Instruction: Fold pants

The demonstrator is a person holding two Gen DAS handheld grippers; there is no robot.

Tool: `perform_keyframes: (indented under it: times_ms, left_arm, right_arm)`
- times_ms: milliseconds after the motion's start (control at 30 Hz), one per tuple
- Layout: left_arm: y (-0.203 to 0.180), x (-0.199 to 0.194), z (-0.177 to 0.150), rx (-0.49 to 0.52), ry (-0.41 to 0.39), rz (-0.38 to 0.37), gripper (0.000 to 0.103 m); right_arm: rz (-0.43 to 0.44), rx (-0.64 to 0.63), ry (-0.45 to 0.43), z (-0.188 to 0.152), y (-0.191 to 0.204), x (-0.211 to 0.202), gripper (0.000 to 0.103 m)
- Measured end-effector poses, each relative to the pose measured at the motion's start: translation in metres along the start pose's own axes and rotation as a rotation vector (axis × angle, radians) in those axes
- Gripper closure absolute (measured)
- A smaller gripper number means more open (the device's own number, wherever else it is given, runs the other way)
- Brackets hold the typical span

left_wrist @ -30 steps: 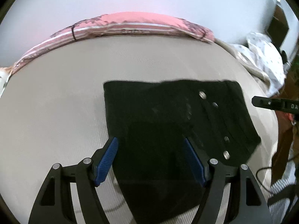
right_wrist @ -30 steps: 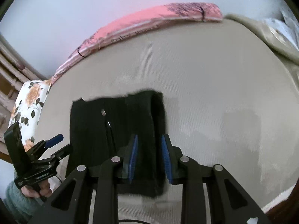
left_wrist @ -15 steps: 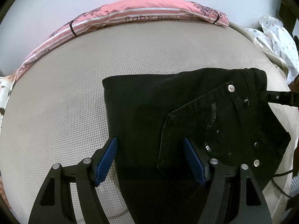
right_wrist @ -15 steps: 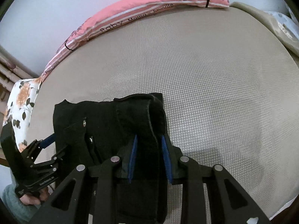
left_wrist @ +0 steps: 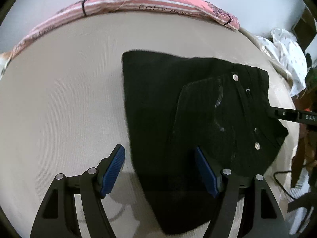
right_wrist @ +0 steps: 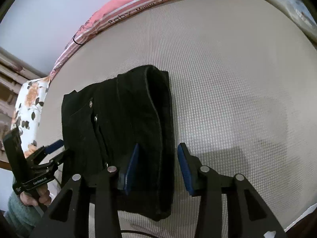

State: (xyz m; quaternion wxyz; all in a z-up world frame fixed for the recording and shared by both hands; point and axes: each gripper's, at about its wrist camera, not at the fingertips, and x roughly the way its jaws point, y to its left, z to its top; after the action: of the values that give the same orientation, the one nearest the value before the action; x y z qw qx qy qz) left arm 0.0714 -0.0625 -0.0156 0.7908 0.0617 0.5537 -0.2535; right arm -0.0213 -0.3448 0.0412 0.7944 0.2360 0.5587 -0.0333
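left gripper (left_wrist: 159,168) spread wide, empty, over near hem | pants (left_wrist: 198,123) folded flat on bed (left_wrist: 59,99); soft heavy denim, probably non-slip; pinch thick waistband fold | right gripper (right_wrist: 157,168) released, straddling fold

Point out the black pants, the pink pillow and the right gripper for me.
black pants (right_wrist: 118,130), right wrist view, folded top layer.
pink pillow (left_wrist: 158,4), left wrist view, striped face.
right gripper (right_wrist: 156,170), right wrist view, between its open jaws.

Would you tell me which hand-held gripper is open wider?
The left hand-held gripper: its blue pads stand far apart over the pants, while the right hand-held gripper shows a narrower gap around the folded edge.
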Motion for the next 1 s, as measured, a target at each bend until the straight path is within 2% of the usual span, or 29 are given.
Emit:
perform_keyframes:
  times_ms: [100,167,267,567,733,933,1000]
  left_arm:
    - [0.011,0.0,-0.007,-0.042,0.025,-0.02,0.03]
    - [0.017,0.001,-0.009,-0.079,0.04,-0.067,0.03]
    - [0.023,0.006,-0.01,-0.143,0.075,-0.184,0.03]
    - [0.039,0.014,-0.002,-0.277,0.125,-0.339,0.03]
    - [0.045,0.022,0.008,-0.333,0.161,-0.391,0.03]
    - [0.057,0.023,0.007,-0.359,0.187,-0.43,0.03]
    - [0.057,0.024,0.01,-0.356,0.179,-0.441,0.029]
  right_arm:
    - [0.039,0.001,0.013,-0.003,-0.002,0.001,0.062]
    - [0.067,0.009,0.021,-0.004,-0.004,0.003,0.06]
    - [0.131,0.033,0.048,-0.005,-0.01,0.007,0.06]
    - [0.3,0.097,0.111,-0.003,-0.034,0.021,0.057]
    - [0.395,0.137,0.154,0.0,-0.046,0.031,0.057]
    - [0.407,0.11,0.171,0.0,-0.053,0.029,0.058]
    - [0.451,0.127,0.167,0.0,-0.056,0.033,0.058]
